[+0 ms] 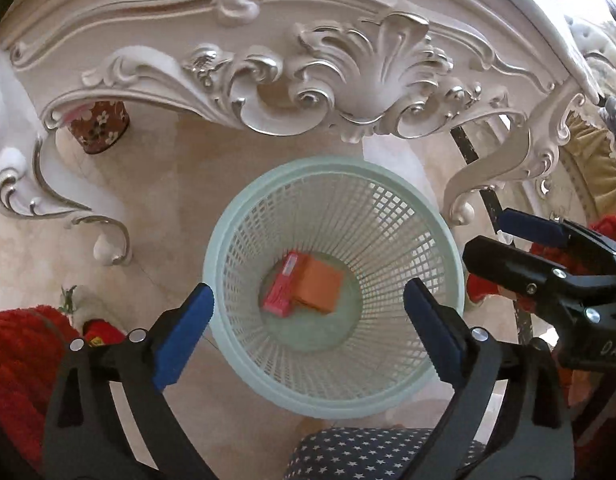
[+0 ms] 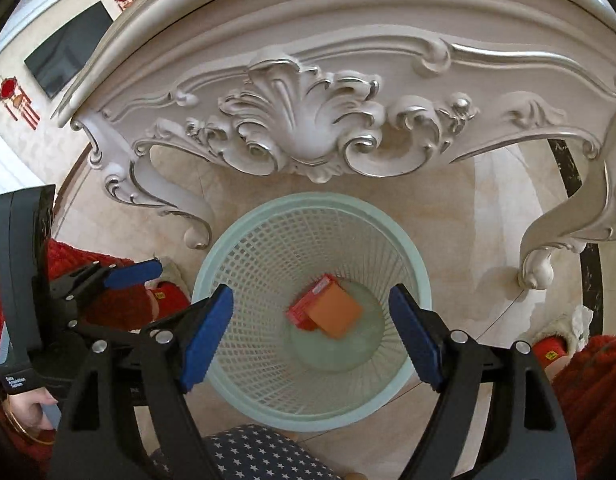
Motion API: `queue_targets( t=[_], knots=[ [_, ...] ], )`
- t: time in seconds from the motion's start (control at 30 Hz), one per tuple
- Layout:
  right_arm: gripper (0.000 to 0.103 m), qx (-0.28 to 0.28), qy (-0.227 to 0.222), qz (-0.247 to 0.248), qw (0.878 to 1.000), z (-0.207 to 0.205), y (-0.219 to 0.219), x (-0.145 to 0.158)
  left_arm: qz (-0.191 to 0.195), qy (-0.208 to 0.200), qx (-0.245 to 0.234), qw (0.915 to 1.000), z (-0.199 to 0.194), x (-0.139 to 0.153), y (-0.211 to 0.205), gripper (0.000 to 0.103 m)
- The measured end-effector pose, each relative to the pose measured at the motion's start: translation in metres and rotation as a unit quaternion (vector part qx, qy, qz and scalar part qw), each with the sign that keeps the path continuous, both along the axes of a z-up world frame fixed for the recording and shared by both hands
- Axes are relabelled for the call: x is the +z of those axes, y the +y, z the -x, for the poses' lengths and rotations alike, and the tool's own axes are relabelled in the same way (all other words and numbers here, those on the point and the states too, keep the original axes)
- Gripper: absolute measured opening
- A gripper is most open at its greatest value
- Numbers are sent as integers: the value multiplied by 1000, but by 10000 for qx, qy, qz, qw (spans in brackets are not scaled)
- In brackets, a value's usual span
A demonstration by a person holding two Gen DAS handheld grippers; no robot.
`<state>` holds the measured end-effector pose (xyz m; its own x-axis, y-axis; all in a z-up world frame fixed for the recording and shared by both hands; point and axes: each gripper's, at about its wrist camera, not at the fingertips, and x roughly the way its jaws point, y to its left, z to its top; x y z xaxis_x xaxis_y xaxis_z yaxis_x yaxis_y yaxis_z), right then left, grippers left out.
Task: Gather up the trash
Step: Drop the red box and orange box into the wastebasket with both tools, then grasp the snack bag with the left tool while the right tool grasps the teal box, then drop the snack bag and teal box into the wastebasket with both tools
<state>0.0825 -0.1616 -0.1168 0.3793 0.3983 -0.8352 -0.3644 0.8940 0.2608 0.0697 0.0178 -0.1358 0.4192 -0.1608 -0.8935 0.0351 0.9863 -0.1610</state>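
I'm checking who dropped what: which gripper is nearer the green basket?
Too close to call. The left gripper and right gripper both hang open above the green basket, side by side, each looking down at the orange box inside.

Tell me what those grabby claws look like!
Each claw, left and right, has two black arms with curvy cut-outs, silver round bolts, and flat bright-blue pads at the tips. The black body carries small white lettering. The person wears fuzzy red sleeves and a thin gold bangle.
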Motion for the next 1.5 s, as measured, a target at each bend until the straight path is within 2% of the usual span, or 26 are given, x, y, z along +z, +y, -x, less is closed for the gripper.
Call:
queue_targets(
  t=[0.17,0.3,0.37,0.43,0.53,0.6,0.7,0.77,0.87,1.07,1.17,1.2,1.23,1.27,1.3,1.33,1.4,1.5],
  knots=[
    [76,-43,-151,63,9999,3,-1,2,109,-194,19,9997,0,2,3,96],
    [76,-113,-806,-4,9967,13,-10,29,386,-434,-41,9983,5,18,4,96],
    [76,-142,-1233,-262,9919,20,-19,55,234,-723,-81,9971,13,40,3,96],
    [76,-149,-1588,-482,9860,22,-27,81,-108,-1294,-200,9913,21,73,0,96],
    [76,-63,-1966,-474,9793,5,-27,120,-709,-2149,-355,9734,17,122,-5,96],
    [76,-67,-2082,-532,9766,-16,-25,141,-985,-2538,-474,9611,-1,150,-7,96],
    [76,-58,-2167,-567,9746,-48,-14,166,-1083,-2649,-403,9573,-40,172,-4,96],
    [76,-8,-2092,-431,9769,-74,-1,175,-942,-2580,-251,9612,-64,178,2,96],
    [76,58,-1929,-279,9808,-103,14,175,-766,-2530,-148,9643,-90,184,7,96],
    [76,153,-1595,-8,9871,-147,33,163,-986,-2386,-342,9655,-128,178,4,96],
    [75,172,-1495,107,9885,-157,38,157,-890,-2272,-331,9692,-139,174,6,96],
    [74,176,-1467,160,9889,-159,40,154,-859,-2253,-309,9700,-141,174,8,94],
    [71,181,-1452,213,9890,-162,43,151,-810,-2209,-293,9715,-143,173,9,80],
    [56,193,-1437,237,9891,-162,44,150,-740,-2176,-330,9727,-144,172,10,70],
    [47,226,-1400,240,9896,-162,44,147,-696,-2126,-337,9741,-145,170,10,56],
    [47,210,-1452,243,9889,-160,43,148,-860,-2183,-294,9716,-142,171,9,53],
    [47,194,-1487,198,9885,-156,41,149,-813,-2203,-286,9716,-143,171,11,48],
    [47,162,-1517,53,9883,-150,37,155,-673,-2199,-202,9730,-144,174,15,47]
  ],
)
